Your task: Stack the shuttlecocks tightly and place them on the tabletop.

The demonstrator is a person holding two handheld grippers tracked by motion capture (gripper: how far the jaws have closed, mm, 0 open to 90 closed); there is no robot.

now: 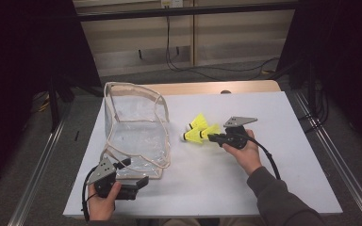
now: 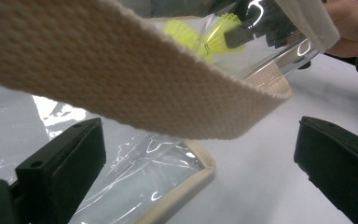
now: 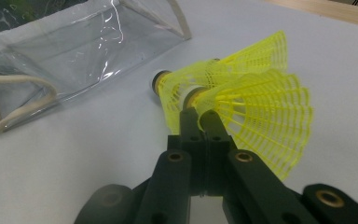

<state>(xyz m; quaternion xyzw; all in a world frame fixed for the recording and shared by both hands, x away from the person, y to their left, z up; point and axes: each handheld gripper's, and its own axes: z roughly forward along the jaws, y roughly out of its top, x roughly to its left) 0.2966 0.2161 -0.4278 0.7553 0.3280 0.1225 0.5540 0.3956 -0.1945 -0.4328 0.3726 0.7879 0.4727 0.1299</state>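
The right gripper (image 3: pixel 199 116) is clamping a light, fragile shuttlecock (image 3: pixel 256 121) by its skirt. The left gripper (image 2: pixel 196 163) is waiting, jaws open, beside the soft clear bag (image 1: pixel 134 127).

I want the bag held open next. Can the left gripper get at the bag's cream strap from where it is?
Probably yes: the left gripper is open, and the cream strap of the clear bag hangs just ahead of its jaws, nothing between.

place: lab recording bay | evidence: black curtains (image 1: pixel 23 70), metal frame rails (image 1: pixel 37 169), trailing cables (image 1: pixel 179 61)

Shuttlecocks (image 1: pixel 199 130) lie on the table (image 1: pixel 273 179), right of the bag (image 1: pixel 134 127).
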